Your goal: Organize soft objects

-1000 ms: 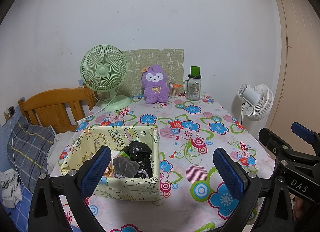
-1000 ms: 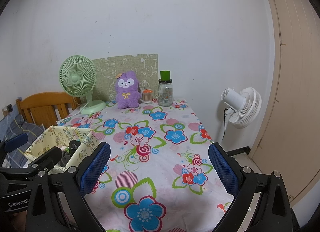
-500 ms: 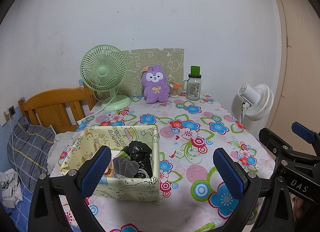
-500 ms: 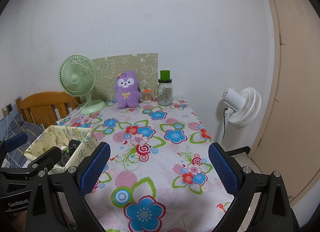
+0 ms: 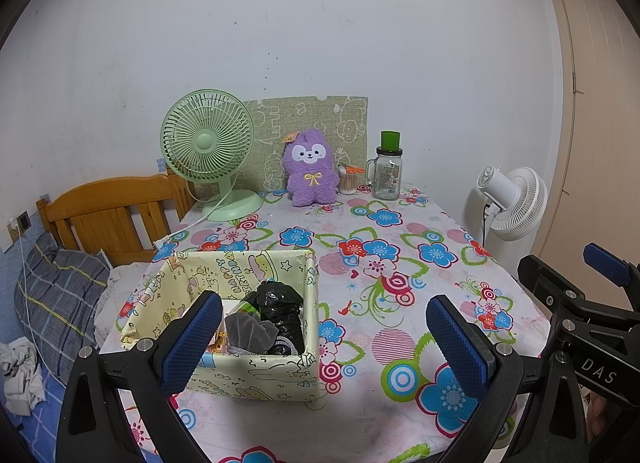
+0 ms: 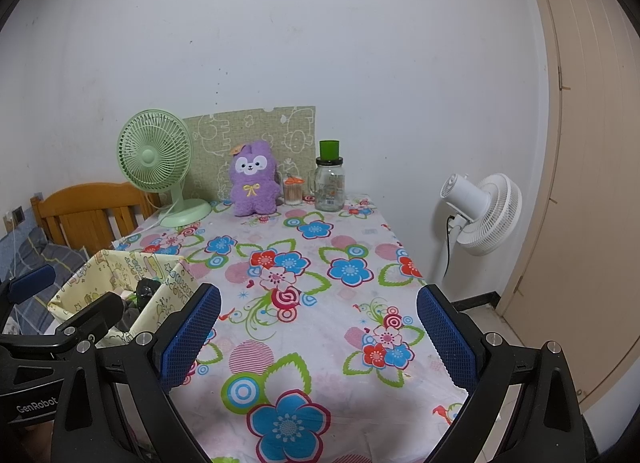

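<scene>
Both claws, left claw [image 5: 323,337] and right claw [image 6: 318,333], hang released and empty at lower frame, likely because the purple plush [image 5: 309,167] at upper centre awaits the yellow box [image 5: 256,377].

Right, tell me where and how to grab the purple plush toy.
Take the purple plush toy around its round belly, below the face, with a claw coming straight in from the front. It stands upright against the green board, with the green fan on one side and a small jar close on the other, so the front is probably the freest side.
</scene>
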`<state>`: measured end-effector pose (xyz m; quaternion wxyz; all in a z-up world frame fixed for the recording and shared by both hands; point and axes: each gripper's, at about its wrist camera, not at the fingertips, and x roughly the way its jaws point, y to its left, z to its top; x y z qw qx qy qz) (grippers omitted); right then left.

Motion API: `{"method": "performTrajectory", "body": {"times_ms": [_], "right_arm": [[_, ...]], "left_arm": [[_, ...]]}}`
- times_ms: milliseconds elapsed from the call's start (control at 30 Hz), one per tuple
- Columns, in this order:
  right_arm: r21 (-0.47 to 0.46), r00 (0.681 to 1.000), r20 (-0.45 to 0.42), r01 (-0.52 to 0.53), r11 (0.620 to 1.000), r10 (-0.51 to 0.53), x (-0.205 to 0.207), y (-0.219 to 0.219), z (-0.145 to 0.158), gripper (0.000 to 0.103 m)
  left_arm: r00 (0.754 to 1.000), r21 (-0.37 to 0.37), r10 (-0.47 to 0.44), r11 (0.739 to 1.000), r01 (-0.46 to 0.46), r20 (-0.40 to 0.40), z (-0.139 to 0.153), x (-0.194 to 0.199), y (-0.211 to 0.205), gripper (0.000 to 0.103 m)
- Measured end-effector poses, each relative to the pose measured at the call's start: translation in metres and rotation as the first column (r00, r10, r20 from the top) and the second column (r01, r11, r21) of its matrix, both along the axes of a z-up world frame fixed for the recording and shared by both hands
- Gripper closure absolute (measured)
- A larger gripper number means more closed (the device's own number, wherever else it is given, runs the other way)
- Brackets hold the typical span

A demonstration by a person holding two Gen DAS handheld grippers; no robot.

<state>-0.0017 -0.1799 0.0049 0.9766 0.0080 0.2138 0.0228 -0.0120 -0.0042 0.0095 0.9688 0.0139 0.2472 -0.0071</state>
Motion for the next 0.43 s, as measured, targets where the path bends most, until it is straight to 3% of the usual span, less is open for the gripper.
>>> {"method": "performTrajectory", "body": {"times_ms": [433], "right_arm": [[0.000,1.000,-0.001,0.000,1.000,0.000,-0.0013,-0.0018,-0.0024,0.003]], "left_arm": [[1.000,0.000,0.000,1.000,0.000,0.000,0.0003,0.0002,0.0001,0.000]]}}
